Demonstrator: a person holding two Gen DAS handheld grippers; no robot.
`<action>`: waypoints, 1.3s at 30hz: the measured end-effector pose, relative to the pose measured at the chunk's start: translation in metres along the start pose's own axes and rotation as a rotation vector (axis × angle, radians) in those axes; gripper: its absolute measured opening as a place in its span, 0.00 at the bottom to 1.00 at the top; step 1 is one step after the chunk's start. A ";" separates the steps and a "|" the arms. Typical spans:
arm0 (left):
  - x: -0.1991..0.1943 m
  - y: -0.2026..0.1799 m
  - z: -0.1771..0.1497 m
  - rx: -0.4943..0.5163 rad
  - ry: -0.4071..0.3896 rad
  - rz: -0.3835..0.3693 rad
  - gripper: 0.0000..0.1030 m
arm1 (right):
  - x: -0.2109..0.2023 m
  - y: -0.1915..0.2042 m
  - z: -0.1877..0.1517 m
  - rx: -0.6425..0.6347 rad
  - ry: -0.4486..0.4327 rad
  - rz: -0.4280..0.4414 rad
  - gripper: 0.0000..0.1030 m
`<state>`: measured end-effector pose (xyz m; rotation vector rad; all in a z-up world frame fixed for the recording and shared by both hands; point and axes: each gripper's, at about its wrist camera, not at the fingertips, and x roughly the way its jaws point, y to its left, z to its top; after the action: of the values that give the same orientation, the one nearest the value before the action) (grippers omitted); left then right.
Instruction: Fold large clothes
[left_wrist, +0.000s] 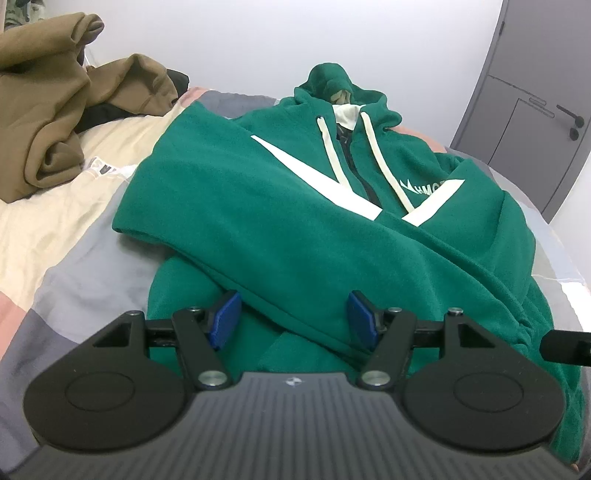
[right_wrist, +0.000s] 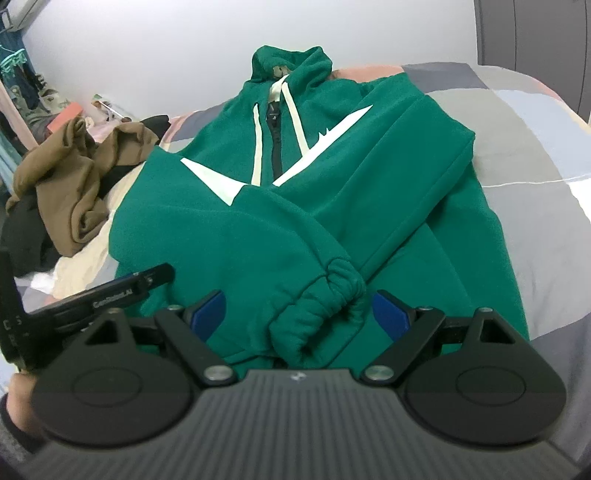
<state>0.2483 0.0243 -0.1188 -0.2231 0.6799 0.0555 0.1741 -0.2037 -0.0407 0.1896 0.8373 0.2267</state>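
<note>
The green hoodie (right_wrist: 295, 206) lies on the bed (right_wrist: 524, 147), sleeves crossed; left claw (left_wrist: 293, 317) and right claw (right_wrist: 297, 314) hover released above its near hem; a shallow pinch could undo the sleeve cuff (right_wrist: 325, 295).

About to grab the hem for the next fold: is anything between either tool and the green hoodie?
Nothing visible. Both the left tool and right tool hang open directly over the green hoodie.

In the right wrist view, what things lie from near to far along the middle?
Right tool → sleeve cuff → zipper → hood → wall.
</note>
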 end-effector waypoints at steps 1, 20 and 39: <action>0.000 0.001 0.000 0.000 -0.003 -0.002 0.67 | -0.001 0.001 0.000 -0.001 -0.005 0.003 0.85; 0.040 -0.017 0.090 0.061 -0.113 -0.041 0.67 | 0.046 -0.012 0.067 -0.196 -0.164 -0.100 0.85; 0.336 0.039 0.312 -0.050 -0.113 -0.171 0.67 | 0.319 -0.064 0.349 -0.001 -0.382 0.082 0.85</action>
<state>0.6972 0.1249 -0.1019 -0.3235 0.5450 -0.0781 0.6511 -0.2052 -0.0560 0.2568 0.4504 0.2580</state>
